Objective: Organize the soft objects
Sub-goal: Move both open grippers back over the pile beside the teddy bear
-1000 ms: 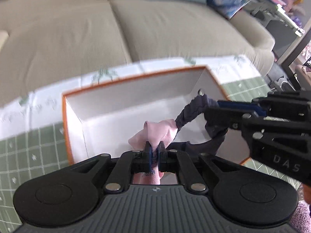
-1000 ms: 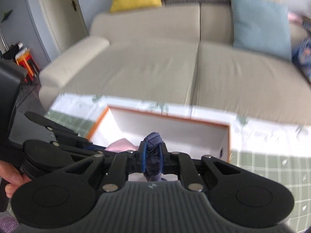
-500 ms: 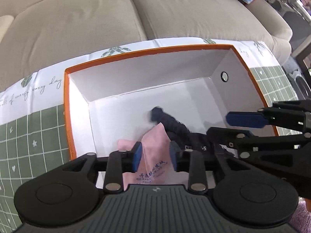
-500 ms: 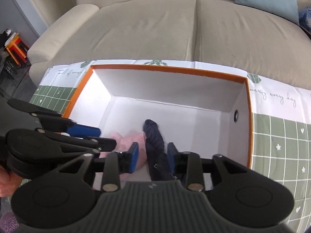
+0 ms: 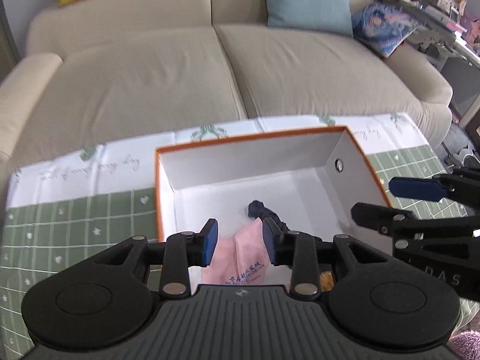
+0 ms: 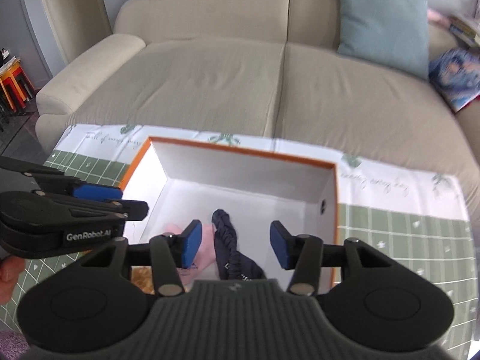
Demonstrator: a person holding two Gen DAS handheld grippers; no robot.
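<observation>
Pink cloth (image 5: 243, 255) and navy garment (image 6: 231, 246) lie limp in the orange-rimmed box (image 5: 249, 141) below both unclenched, empty tongs, left gripper (image 5: 240, 241) and right gripper (image 6: 235, 244), the right having just widened; judged light, best pinched at a bunched fold.

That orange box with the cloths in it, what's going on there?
A person with a hand-held gripper in each hand is tidying soft items into the orange-rimmed box. A pink cloth and a twisted dark navy cloth lie inside. The left gripper and right gripper have just been opening; both now stand open above the cloths, gripping nothing.
</observation>
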